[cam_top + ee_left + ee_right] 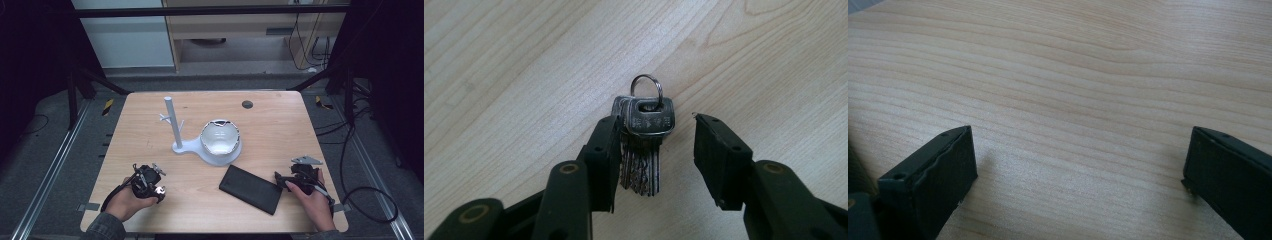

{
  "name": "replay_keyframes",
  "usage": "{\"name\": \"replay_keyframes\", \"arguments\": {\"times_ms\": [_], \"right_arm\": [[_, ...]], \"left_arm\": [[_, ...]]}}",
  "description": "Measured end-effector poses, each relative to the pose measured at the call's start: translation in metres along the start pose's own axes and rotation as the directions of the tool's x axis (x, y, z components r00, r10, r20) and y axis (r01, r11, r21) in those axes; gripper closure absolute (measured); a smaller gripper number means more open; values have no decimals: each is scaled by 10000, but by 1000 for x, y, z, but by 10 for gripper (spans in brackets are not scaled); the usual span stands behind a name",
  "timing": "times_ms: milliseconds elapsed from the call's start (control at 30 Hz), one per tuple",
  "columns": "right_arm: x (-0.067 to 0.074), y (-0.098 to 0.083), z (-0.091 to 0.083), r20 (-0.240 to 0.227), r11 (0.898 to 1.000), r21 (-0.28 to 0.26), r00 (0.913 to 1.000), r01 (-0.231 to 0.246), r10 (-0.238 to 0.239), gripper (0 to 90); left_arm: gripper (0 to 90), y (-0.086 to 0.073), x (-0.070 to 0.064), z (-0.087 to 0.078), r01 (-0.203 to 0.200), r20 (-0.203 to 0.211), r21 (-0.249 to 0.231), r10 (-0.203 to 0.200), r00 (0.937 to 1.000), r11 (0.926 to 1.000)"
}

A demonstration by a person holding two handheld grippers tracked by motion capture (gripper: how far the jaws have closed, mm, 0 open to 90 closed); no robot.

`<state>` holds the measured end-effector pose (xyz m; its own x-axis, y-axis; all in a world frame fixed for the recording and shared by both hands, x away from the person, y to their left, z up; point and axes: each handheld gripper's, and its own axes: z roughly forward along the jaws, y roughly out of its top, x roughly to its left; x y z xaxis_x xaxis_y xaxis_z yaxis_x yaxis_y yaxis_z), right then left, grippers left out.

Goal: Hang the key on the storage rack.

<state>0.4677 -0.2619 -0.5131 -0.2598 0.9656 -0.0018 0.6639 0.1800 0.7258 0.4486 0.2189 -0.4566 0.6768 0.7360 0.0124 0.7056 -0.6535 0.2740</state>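
Left tool (656,150) part-open around keys (644,145) lying on wooden surface (524,75), one pad touching them, right tool (1080,175) wide, nothing held

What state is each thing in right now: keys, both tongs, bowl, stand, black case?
keys: flat on the table, between the left tongs' jaws, one jaw touching, not clamped
left tongs: part open
right tongs: wide open, nothing between the jaws
bowl: upright on the stand's base, rim chipped
stand: upright, pegs bare
black case: flat, shut
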Motion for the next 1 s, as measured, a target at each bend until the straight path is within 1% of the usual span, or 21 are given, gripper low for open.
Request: {"name": "replay_keyframes", "arguments": {"times_ms": [133, 200, 267, 300, 333, 400, 467, 533, 633, 700, 767, 800, 933, 1000], "right_arm": [[0, 0, 0, -4, 10000, -6, 10000, -10, 10, 8], [0, 0, 0, -7, 10000, -3, 10000, -18, 18, 8], [0, 0, 0, -19, 10000, 1, 10000, -28, 28, 8], [0, 0, 0, -19, 10000, 1, 10000, -28, 28, 8], [0, 0, 0, -8, 10000, -2, 10000, -17, 17, 8], [0, 0, 0, -21, 10000, 2, 10000, -30, 30, 8], [0, 0, 0, -24, 10000, 2, 10000, -24, 24, 8], [0, 0, 0, -26, 10000, 2, 10000, -21, 21, 8], [0, 0, 0, -32, 10000, 4, 10000, -23, 23, 8], [0, 0, 0, -39, 10000, 1, 10000, -29, 29, 8], [0, 0, 0, -38, 10000, 1, 10000, -25, 25, 8], [0, 0, 0, -38, 10000, 1, 10000, -24, 24, 8], [1, 0, 0, -41, 10000, -7, 10000, -34, 34, 8], [1, 0, 0, -48, 10000, -8, 10000, -33, 33, 8]], "left_arm": [[573, -2, 3, 2, -43, 4, 64, 43, 10000, 10000], [605, -4, 5, 4, -51, 48, 98, 51, 10000, 9999], [631, -5, 6, 5, 47, 211, 80, -49, 9998, 10000], [659, -5, 6, 5, 47, 211, 80, -49, 9998, 10000], [659, -6, 7, 5, -7, 233, 65, 6, 9997, 10000], [741, -6, 7, 5, -47, 258, 82, 45, 9997, 10000], [795, -6, 8, 4, -108, 288, 42, 107, 9995, 9999], [797, -7, 9, 4, -74, 353, 84, 71, 9994, 9999], [798, -8, 10, 2, -80, 285, 51, 79, 9996, 10000], [798, -7, 11, -2, -105, 286, -126, 108, 9995, 9999], [798, -7, 12, -5, -103, 270, -178, 108, 9996, 9998], [798, -7, 12, -6, -131, 269, -138, 135, 9995, 9998], [798, -9, 10, -1, -351, 336, 307, 340, 9989, 9989], [798, -9, 10, 1, -334, 342, 308, 323, 9989, 9990]]}}
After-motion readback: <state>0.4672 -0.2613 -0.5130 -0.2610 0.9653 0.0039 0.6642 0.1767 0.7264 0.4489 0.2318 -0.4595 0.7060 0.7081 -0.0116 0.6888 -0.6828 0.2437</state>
